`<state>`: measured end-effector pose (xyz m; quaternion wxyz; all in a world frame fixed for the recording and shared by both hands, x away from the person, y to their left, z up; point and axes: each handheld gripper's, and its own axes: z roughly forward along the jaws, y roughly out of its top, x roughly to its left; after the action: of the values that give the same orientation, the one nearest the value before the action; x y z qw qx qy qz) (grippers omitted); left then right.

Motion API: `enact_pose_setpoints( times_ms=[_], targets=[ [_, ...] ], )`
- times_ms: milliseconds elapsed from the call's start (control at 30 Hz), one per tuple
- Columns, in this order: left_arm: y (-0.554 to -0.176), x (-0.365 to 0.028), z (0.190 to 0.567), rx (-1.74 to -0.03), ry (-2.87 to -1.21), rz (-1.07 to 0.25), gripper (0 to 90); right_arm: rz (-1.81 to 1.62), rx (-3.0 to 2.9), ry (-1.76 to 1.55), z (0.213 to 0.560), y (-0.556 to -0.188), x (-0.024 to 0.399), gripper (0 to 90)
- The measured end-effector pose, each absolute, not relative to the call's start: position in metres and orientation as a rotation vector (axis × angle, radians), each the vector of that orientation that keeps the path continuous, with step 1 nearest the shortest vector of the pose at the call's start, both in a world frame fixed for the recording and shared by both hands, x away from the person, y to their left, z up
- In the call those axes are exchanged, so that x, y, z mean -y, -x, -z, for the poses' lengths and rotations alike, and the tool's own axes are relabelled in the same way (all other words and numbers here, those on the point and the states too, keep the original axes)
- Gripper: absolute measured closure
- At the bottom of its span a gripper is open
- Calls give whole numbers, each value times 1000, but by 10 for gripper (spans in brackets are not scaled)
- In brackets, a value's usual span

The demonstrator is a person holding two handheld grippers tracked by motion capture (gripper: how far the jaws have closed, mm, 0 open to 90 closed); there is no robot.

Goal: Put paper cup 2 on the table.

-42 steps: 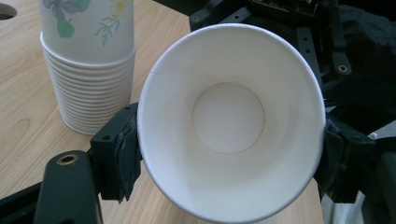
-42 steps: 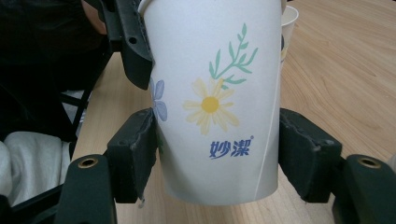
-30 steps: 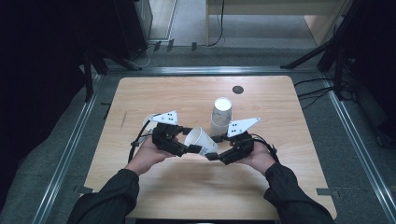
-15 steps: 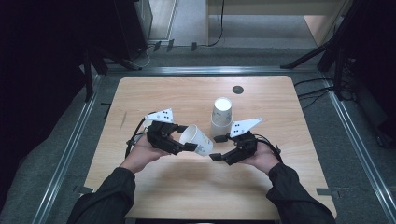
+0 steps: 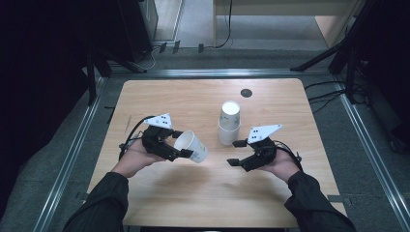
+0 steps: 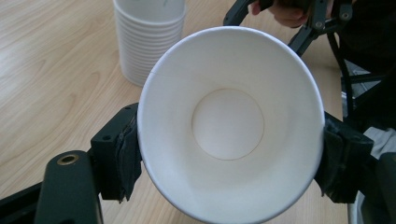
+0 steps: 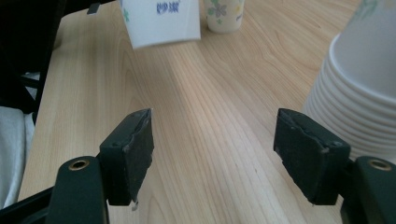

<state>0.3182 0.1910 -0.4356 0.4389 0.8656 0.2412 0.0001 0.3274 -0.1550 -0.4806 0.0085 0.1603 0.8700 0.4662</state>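
So the left gripper is pinching a single white paper cup, 1 pad on each side of the wall near the rim. In the left gripper view the cup's open mouth faces the camera and you can see right down to its round bottom. From the high view it's tipped on its side, held above the wooden table, left of center.

The right gripper has nothing in it. Its jaws have just been opening and now stand spread apart over bare wood, well clear of the cup, which hangs off to its left.

The stack of paper cups stands upright near the middle of the table, just past the right gripper. In the right gripper view its ribbed rims sit right beside the right-hand jaw.
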Motion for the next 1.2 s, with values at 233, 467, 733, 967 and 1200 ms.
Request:
enact_pose_setpoints(
  times_ms=[233,467,733,967,1200],
  targets=[
    [-313,-207,430,-626,-2199,-37,220,-1448,-2697,-535,482,-329,165,285],
    [-309,-221,426,-649,-2245,-63,220,-1420,-2679,-572,485,-331,171,265],
    [-304,-239,425,-685,-2310,-93,221,-1411,-2683,-570,487,-331,172,262],
    [-304,-254,430,-731,-2360,-105,221,-1405,-2681,-587,489,-333,173,262],
    [-308,-268,437,-780,-2393,-108,222,-1408,-2683,-603,491,-335,176,262]
  ],
)
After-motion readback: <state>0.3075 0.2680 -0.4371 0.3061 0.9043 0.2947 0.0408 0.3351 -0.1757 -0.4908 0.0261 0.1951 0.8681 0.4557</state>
